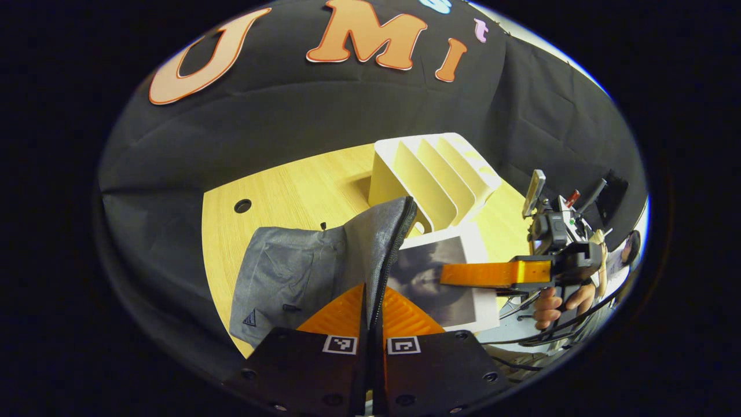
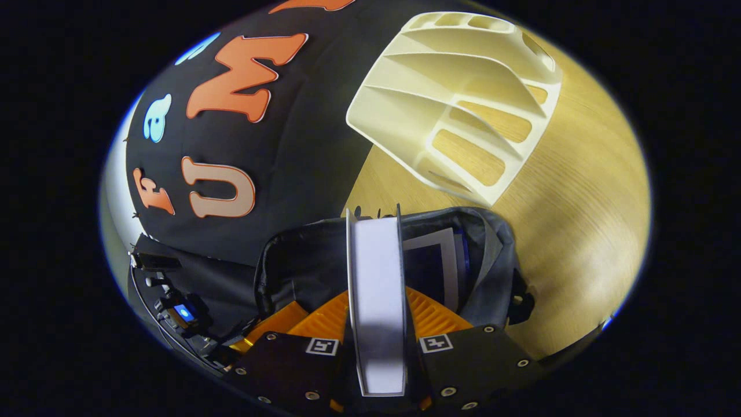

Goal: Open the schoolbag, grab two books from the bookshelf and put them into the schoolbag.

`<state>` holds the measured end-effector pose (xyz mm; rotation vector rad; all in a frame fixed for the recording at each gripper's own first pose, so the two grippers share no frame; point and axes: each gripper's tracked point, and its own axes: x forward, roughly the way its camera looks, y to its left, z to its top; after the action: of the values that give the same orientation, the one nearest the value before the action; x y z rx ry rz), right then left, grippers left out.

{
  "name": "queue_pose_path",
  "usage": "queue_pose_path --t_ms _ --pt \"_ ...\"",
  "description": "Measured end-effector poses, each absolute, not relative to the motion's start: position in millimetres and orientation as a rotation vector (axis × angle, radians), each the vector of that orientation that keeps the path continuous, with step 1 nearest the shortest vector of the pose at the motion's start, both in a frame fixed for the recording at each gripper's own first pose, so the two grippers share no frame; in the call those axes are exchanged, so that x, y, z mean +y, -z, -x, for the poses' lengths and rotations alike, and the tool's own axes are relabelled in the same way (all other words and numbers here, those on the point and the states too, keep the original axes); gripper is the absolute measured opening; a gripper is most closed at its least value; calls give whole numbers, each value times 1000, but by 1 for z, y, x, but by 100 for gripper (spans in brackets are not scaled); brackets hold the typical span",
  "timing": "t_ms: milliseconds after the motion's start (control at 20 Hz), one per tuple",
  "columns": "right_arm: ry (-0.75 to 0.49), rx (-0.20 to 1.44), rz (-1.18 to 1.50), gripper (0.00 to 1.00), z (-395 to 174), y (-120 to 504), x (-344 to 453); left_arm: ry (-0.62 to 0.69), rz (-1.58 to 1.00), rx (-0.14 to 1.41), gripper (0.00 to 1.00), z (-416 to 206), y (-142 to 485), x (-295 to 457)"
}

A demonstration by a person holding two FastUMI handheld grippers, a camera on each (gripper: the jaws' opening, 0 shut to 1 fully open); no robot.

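One grey fabric schoolbag on the light wooden table, zipper open, mouth gaping in the right gripper view. Two books visible: one white-covered book with a dark photo cover held upright at the bag's opening, seen edge-on in the right gripper view as a white page block; a second book with dark cover and white border already sits inside the bag just beside it. One cream plastic bookshelf rack with slanted dividers stands on the table behind the bag, slots empty, near but apart from the bag. Left gripper: fingers together, clamped on the bag's zipper edge, holding that flap up. Right gripper: fingers apart only by the book's thickness, one pressing on each cover. From the left gripper view the right gripper comes in from the side with a finger lying across the photo cover, a person's hand on its handle, cables trailing below.
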<state>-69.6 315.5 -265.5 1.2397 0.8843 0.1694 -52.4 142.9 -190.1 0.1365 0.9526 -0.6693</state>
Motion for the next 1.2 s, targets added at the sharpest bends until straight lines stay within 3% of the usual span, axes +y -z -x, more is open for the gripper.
queue_pose_path --t_ms 650,750,900,950,1000,1050,1200 --pt "-198 933 -1196 37 33 307 376 742 -145 902 5 70 180 114" --pt "-192 993 -1139 41 37 312 380 738 -120 910 5 71 183 118" --pt "-146 1073 -976 63 45 323 364 715 -106 917 5 65 189 123" --pt "-141 1071 -927 65 46 325 358 711 -108 912 5 66 191 122" --pt "-124 1071 -871 82 48 330 350 703 -110 904 5 65 193 122" --pt "-122 1075 -819 68 55 332 339 690 -108 903 5 66 196 123" --pt "-117 1044 -731 77 56 327 310 679 -66 920 8 72 201 110"
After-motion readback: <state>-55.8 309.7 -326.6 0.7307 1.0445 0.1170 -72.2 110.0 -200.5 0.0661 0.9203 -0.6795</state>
